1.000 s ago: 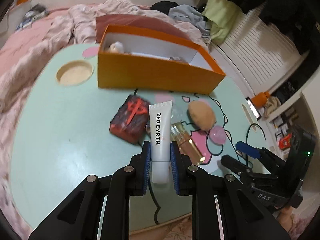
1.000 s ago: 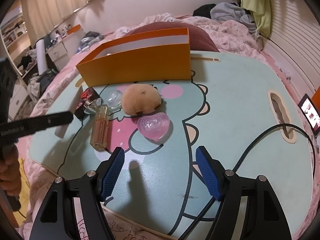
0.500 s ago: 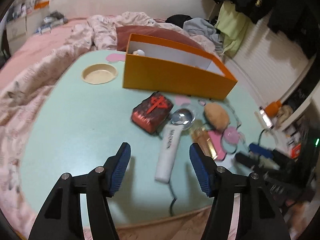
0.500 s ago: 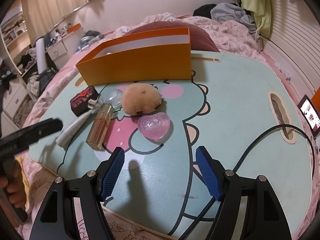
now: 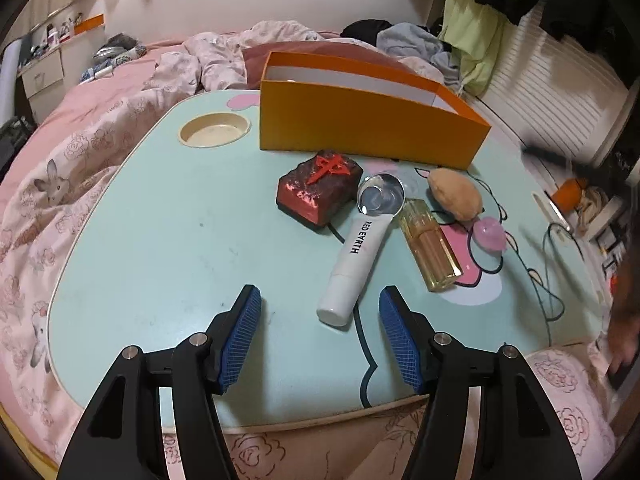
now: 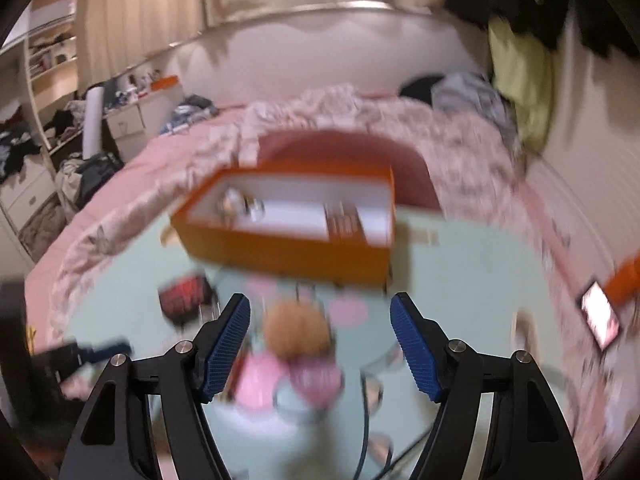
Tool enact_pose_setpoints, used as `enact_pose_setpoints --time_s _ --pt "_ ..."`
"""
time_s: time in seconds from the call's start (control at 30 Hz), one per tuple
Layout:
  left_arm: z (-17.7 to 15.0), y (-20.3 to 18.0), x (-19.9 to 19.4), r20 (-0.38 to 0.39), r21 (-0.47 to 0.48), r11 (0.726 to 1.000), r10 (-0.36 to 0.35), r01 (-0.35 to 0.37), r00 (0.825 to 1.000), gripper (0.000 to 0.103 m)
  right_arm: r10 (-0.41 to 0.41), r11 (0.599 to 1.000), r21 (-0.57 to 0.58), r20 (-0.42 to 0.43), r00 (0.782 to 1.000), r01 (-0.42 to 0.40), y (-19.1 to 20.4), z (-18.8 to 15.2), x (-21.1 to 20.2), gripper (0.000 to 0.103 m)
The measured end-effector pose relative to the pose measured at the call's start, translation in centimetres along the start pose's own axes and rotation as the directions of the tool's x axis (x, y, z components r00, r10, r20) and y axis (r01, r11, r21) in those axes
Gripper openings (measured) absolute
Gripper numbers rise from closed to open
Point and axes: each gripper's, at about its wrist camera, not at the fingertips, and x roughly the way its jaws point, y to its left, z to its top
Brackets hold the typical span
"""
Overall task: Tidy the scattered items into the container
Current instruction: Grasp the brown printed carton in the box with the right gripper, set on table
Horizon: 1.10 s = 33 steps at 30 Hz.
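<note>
The orange box (image 5: 372,132) stands at the back of the mint table (image 5: 160,240). In front of it lie a red-black block (image 5: 320,192), a clear round disc (image 5: 380,200), a white tube (image 5: 356,264), an amber bottle (image 5: 430,244), a tan puff (image 5: 456,196) and a pink heart (image 5: 492,234). My left gripper (image 5: 319,294) is opening; the tube's cap end lies between the jaws, untouched. My right gripper (image 6: 320,304) hangs above the puff (image 6: 298,330) and the heart (image 6: 316,378), its jaws closing on nothing. The right wrist view is blurred and looks into the box (image 6: 280,248).
A round cup recess (image 5: 214,130) sits at the table's back left. A black cable (image 5: 552,280) runs over the right side. Pink bedding (image 5: 60,160) surrounds the table. A lit phone (image 6: 600,316) lies to the right. A hand (image 5: 624,320) shows at the right edge.
My left gripper let go of the white tube, which now lies on the table, and drew back. My right gripper rose, and its view now looks into the box.
</note>
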Motion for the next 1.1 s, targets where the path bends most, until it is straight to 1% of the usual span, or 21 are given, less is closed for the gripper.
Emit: enact_pose_setpoints --time_s 0.07,0.1,0.13,0.17,0.2,0.23,0.27,0.37,0.43,0.53,0.6,0.63,0.67,0.7,0.8,0.83,0.93,1.0,1.03,1.07,1.1 --pt "-0.1 -0.5 0.2 0.001 0.02 1.0 0.006 -0.006 1.0 0.07 -0.013 0.999 -0.049 -0.029 0.999 0.011 0.3 3.2 1.8 0.068" --pt "-0.2 -0.8 0.3 0.002 0.034 0.999 0.015 -0.015 1.0 0.072 -0.009 0.998 -0.059 -0.065 0.998 0.005 0.3 4.5 3.0 0.067" --pt "-0.2 -1.2 0.4 0.001 0.055 0.998 0.029 -0.029 1.0 0.076 0.0 0.998 -0.063 -0.125 0.992 -0.008 0.3 5.7 4.7 0.067" --pt "-0.3 -1.6 0.6 0.0 0.073 0.996 0.041 -0.041 0.999 0.078 0.018 0.998 -0.053 -0.206 0.978 -0.03 0.2 6.9 6.8 0.066" --pt "-0.3 -1.9 0.7 -0.001 0.089 0.995 0.054 -0.054 0.999 0.08 0.025 0.998 -0.04 -0.286 0.958 -0.038 0.0 7.6 8.9 0.063" --pt "-0.4 -2.3 0.9 -0.001 0.105 0.992 0.071 -0.07 0.998 0.082 0.018 0.999 -0.035 -0.34 0.94 -0.032 -0.1 8.1 10.6 0.061" --pt "-0.4 -2.5 0.9 0.001 0.114 0.991 0.074 -0.074 0.997 0.082 -0.012 0.999 -0.049 -0.382 0.924 -0.007 0.0 8.4 12.3 0.06" --pt "-0.5 -2.5 0.9 0.006 0.114 0.991 0.067 -0.067 0.998 0.082 -0.139 0.986 -0.14 -0.434 0.89 0.086 0.4 8.8 15.7 0.059" --pt "-0.5 -2.4 0.8 0.007 0.113 0.991 0.066 -0.067 0.998 0.082 -0.161 0.983 -0.152 -0.475 0.865 0.099 0.3 8.5 17.5 0.059" --pt "-0.5 -2.3 0.8 0.008 0.114 0.991 0.065 -0.065 0.998 0.082 -0.184 0.982 -0.148 -0.547 0.817 0.122 0.0 7.6 20.1 0.059" --pt "-0.5 -2.3 0.8 0.008 0.115 0.991 0.065 -0.065 0.998 0.082 -0.18 0.981 -0.165 -0.562 0.807 0.104 0.2 7.1 21.0 0.058" --pt "-0.6 -2.4 0.8 0.01 0.117 0.991 0.066 -0.067 0.998 0.082 -0.189 0.977 -0.194 -0.567 0.802 0.093 0.6 6.8 21.3 0.055" --pt "-0.6 -2.3 0.8 0.008 0.116 0.991 0.066 -0.066 0.998 0.082 -0.203 0.972 -0.214 -0.56 0.803 0.096 0.8 6.7 21.2 0.049" --pt "-0.5 -2.2 0.8 0.008 0.115 0.991 0.064 -0.065 0.998 0.082 -0.201 0.972 -0.214 -0.55 0.811 0.096 0.9 6.8 21.0 0.04" --pt "-0.5 -2.1 0.8 0.008 0.113 0.992 0.061 -0.061 0.998 0.082 -0.078 0.993 -0.119 -0.551 0.831 0.015 0.5 7.0 20.6 0.04" --pt "-0.5 -2.2 0.8 0.008 0.113 0.992 0.061 -0.062 0.998 0.082 -0.042 0.996 -0.085 -0.529 0.848 -0.004 0.2 7.2 19.9 0.04" --pt "-0.5 -2.2 0.8 0.008 0.112 0.992 0.06 -0.061 0.998 0.083 0.001 1.0 -0.026 -0.431 0.902 -0.013 -0.8 8.0 16.8 0.04" --pt "-0.5 -2.3 0.8 0.009 0.113 0.992 0.063 -0.063 0.998 0.082 0.03 0.999 0.002 -0.354 0.935 -0.032 -1.0 8.2 13.5 0.04" --pt "-0.5 -2.3 0.7 0.009 0.112 0.992 0.062 -0.063 0.998 0.082 0.059 0.998 0.018 -0.304 0.951 -0.057 -1.0 8.1 11.1 0.04" --pt "-0.5 -2.2 0.8 0.009 0.111 0.992 0.061 -0.062 0.998 0.082 0.096 0.995 0.035 -0.265 0.959 -0.09 -0.8 7.8 9.3 0.04" --pt "-0.5 -2.2 0.8 0.01 0.11 0.992 0.06 -0.061 0.998 0.083 0.152 0.988 0.059 -0.233 0.96 -0.142 -0.7 7.1 7.1 0.04"
